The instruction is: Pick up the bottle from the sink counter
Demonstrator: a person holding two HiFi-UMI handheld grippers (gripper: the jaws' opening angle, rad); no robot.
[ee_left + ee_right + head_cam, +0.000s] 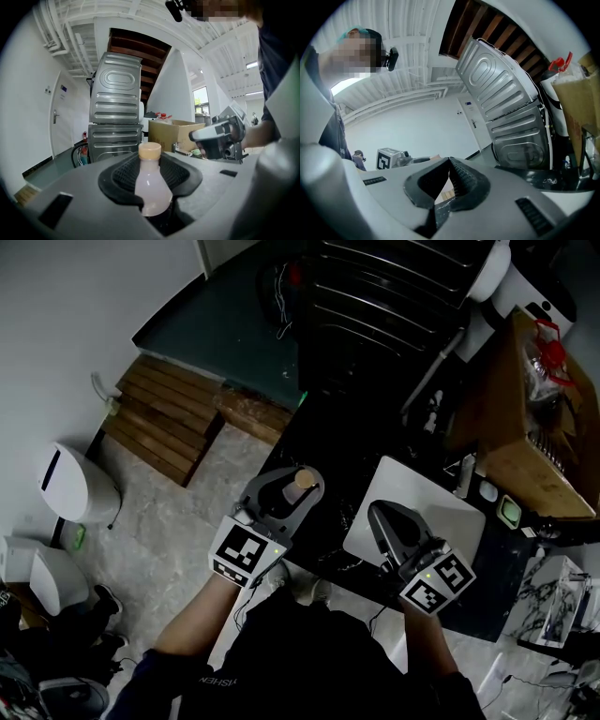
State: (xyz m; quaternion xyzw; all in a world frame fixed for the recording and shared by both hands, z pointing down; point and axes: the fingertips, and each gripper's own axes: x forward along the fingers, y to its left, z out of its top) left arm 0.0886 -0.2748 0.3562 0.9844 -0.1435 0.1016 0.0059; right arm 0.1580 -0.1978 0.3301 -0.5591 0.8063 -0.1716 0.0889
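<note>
Bottle [151, 187] upright in left claw [151, 165] (right claw [449, 161] empty, tips together)

bottle [151, 190]: transl. plastic, matt cap [150, 150] | counter [314, 470]: glossy blk | pallet [164, 418]: rough wood | box [176, 133]: cardbd

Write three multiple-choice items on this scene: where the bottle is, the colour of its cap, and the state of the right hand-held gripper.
1. Where is the bottle?
A. lying on the counter
B. upright between the jaws of the left hand-held gripper
C. inside a cardboard box

2. What colour is its cap?
A. blue
B. black
C. tan

3. How does the right hand-held gripper stand?
A. tips together, nothing held
B. clamped on the bottle
C. wide open

Answers:
1 B: the left gripper view shows the pads pressing on the bottle's body.
2 C: the cap shows tan above the pale body.
3 A: the right gripper view shows the jaw tips meeting with nothing between them.
</note>
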